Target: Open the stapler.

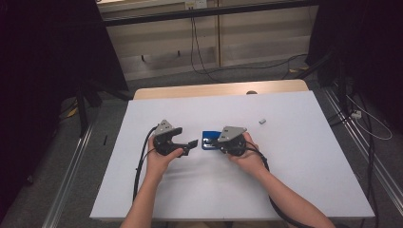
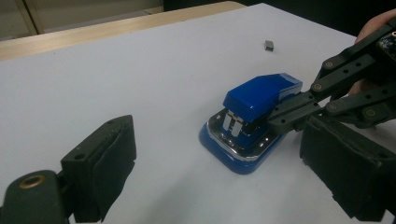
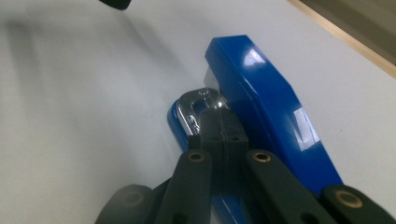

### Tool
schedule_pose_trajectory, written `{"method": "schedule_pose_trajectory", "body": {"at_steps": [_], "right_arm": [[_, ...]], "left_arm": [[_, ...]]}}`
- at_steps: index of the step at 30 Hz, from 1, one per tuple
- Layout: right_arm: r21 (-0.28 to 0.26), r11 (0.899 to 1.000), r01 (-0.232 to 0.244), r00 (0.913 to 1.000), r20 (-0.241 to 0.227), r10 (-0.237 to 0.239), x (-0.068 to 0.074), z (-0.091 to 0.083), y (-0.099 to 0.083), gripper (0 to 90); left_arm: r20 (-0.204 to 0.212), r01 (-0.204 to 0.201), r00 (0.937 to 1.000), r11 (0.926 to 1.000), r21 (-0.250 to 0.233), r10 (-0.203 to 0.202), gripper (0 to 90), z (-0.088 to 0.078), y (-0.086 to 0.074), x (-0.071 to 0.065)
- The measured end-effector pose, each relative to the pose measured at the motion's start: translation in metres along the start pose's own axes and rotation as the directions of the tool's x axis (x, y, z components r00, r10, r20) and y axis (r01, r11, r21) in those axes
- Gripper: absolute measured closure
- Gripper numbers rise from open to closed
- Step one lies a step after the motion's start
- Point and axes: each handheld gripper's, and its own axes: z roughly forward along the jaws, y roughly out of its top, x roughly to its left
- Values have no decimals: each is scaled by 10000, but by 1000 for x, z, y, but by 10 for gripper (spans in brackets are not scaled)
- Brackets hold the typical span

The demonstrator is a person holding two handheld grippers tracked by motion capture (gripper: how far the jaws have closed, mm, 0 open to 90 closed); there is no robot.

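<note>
Where the blue stapler (image 1: 209, 141) lies near the middle of the white table (image 1: 294, 156), the right gripper (image 3: 217, 122) meets it from the person's right, jaws pressed together with their tips poked into the gap between the raised top arm and the chromed base plate; whether they pinch any part of the magazine cannot be told. The left gripper (image 2: 219, 172) waits just beside the stapler's front end, jaws spread wide and holding nothing. A small grey block (image 2: 269, 45) lies well apart, toward the far right corner.

Handling, as judged: the stapler is a stiff, hinged thing of plastic and metal, fairly dense for its bulk, and not fragile. Its glossy shell looks slippery, so a hold across the flat sides of the base should be surer than one on the sloped top. The top arm pivots at the rear and is likely sprung, so it may snap shut on the jaw tips; the base would probably slide on the smooth table unless the left gripper steadies it.
</note>
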Motion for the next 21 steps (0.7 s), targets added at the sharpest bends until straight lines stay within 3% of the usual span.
{"method": "schedule_pose_trajectory", "body": {"at_steps": [7, 11, 13, 16, 17, 18, 21], "right_arm": [[-93, 9999, 127, 9999, -90, -128, -1, 1, -1, 900], [-91, 9999, 123, 9999, -113, -124, -1, 1, -1, 900], [-93, 9998, 156, 9998, -97, -157, -1, 1, -1, 900], [-80, 9999, 119, 9999, -112, -120, -1, 1, -1, 900], [-80, 9999, 119, 9999, -112, -120, -1, 1, -1, 900], [-89, 9999, 130, 9999, -93, -131, -1, 1, -1, 900], [-92, 9999, 90, 9999, -106, -91, -1, 1, -1, 900]], "left_arm": [[102, 133, 9999, 9998, -121, -132, 139, 6, 0, 1], [157, -89, 9998, 9995, 295, 84, 162, 11, 2, 0], [535, -244, 9983, 9989, 395, 223, 275, 16, 4, -2], [561, -537, 9972, 9966, 621, 503, 382, 21, 5, -3], [656, -596, 9963, 9954, 748, 547, 382, 23, 5, -3], [756, -650, 9954, 9940, 881, 584, 470, 24, 5, -4], [1107, -768, 9918, 9898, 1199, 635, 566, 32, 4, -5]]}}
